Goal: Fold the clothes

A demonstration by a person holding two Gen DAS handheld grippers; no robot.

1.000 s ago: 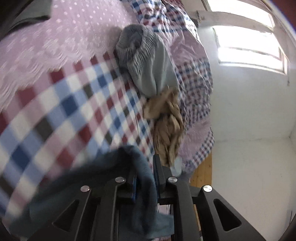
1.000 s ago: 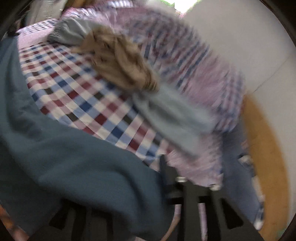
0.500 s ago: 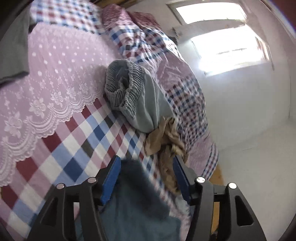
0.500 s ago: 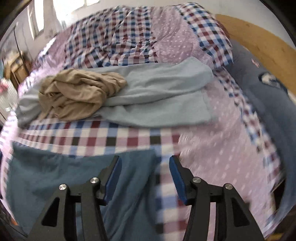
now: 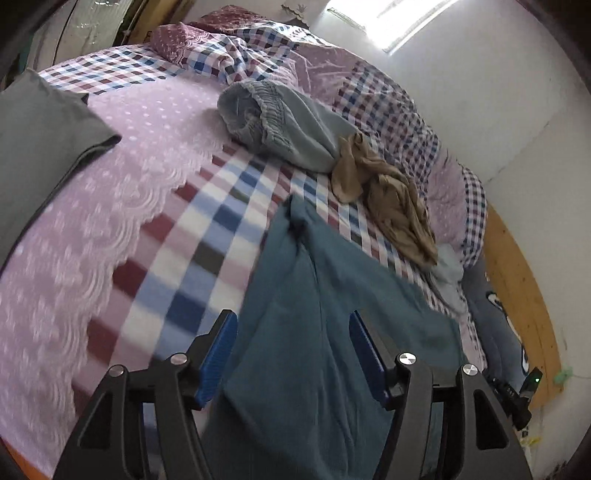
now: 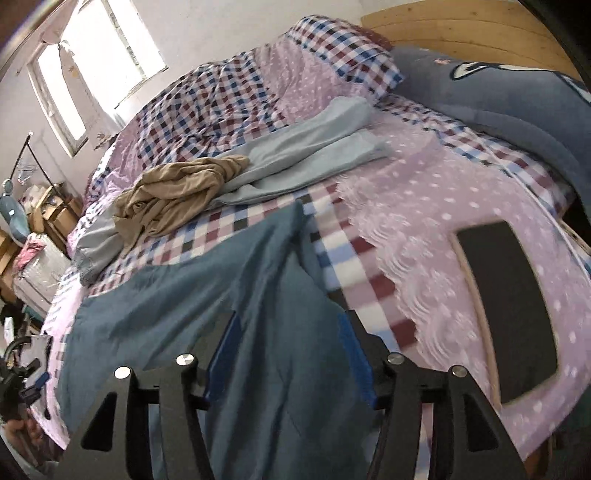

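A teal garment (image 5: 314,332) lies spread on the checked bedspread (image 5: 207,229), running from the near edge toward the bed's middle; it also shows in the right wrist view (image 6: 207,306). My left gripper (image 5: 291,354) is open, its blue pads on either side of the cloth, holding nothing. My right gripper (image 6: 288,350) is open above the same garment. Light grey trousers (image 5: 295,125) and a crumpled tan garment (image 5: 391,199) lie beyond; both show in the right wrist view, trousers (image 6: 306,158), tan garment (image 6: 173,195).
A folded grey item (image 5: 40,140) lies at the left of the bed. A dark flat board (image 6: 509,306) lies on the lilac cover at the right. A blue plush pillow (image 6: 498,92) and wooden headboard (image 6: 461,26) stand at the bed's end. A white wall runs alongside.
Both grippers have opened and let go of the teal garment, which now lies flat on the bed. Both have drawn back toward the near edge.
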